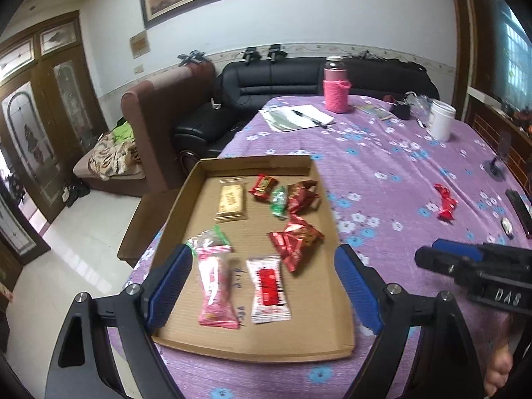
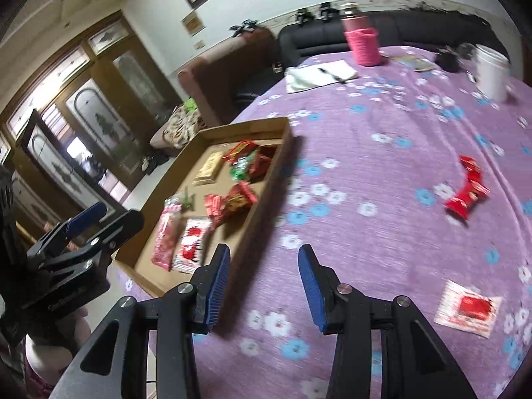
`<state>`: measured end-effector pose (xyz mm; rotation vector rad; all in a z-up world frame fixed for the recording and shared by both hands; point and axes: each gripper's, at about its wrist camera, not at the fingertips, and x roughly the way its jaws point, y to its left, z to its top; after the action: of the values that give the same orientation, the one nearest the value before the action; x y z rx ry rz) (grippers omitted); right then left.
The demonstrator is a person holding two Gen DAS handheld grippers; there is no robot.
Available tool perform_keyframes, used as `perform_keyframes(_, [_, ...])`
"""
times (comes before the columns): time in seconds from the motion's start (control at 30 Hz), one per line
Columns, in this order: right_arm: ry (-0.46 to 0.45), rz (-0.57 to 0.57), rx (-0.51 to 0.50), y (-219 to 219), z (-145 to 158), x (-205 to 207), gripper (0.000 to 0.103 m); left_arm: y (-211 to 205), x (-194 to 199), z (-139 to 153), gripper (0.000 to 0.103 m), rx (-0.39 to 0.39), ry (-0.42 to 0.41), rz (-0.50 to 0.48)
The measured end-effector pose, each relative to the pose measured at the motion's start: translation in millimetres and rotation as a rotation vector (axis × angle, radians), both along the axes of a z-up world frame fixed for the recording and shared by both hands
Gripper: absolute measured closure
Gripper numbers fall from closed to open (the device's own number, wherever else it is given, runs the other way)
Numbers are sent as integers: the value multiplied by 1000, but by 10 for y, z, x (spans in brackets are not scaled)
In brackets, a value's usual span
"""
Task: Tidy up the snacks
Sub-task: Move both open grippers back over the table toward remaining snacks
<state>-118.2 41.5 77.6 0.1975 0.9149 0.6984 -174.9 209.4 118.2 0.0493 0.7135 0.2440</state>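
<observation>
A shallow cardboard tray [image 1: 259, 166] [image 2: 282, 139] lies on the purple flowered tablecloth and holds several wrapped snacks: red, green, beige, pink and white packets. My left gripper [image 1: 263, 249] hovers above the tray's near end, jaws wide open with nothing gripped. My right gripper [image 2: 264, 249] is open over bare cloth just right of the tray, with nothing between its pads. A red twisted snack [image 2: 467, 193] [image 1: 445, 204] lies loose on the cloth to the right. A white packet with a red centre [image 2: 467, 307] lies nearer, at the right.
At the far end of the table stand a pink sleeved bottle [image 1: 336, 89], a white jar [image 1: 441, 119] and a notepad with a pen [image 1: 299, 116]. A black remote [image 1: 520, 209] lies at the right edge. The tray sits by the table's left edge, above the floor.
</observation>
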Motion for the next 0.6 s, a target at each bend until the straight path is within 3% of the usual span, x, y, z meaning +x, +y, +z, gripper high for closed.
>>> perform_keyframes(0.3, [20,-117,47,-616,-42,68,56,-355,27,-22,16,0,23,-96])
perform_keyframes(0.43, [15,-200,54,-1006,-16,126,56,-496,29,-34,16,-88,46,-190])
perform_keyframes(0.53, [13,-288,47,-1366,4,192,57,-689,17,-53,16,-205,68,-320])
perform_keyframes(0.6, [18,-341,33,-1587,-14,224,57,-853,11,-76,16,-234,80,-388])
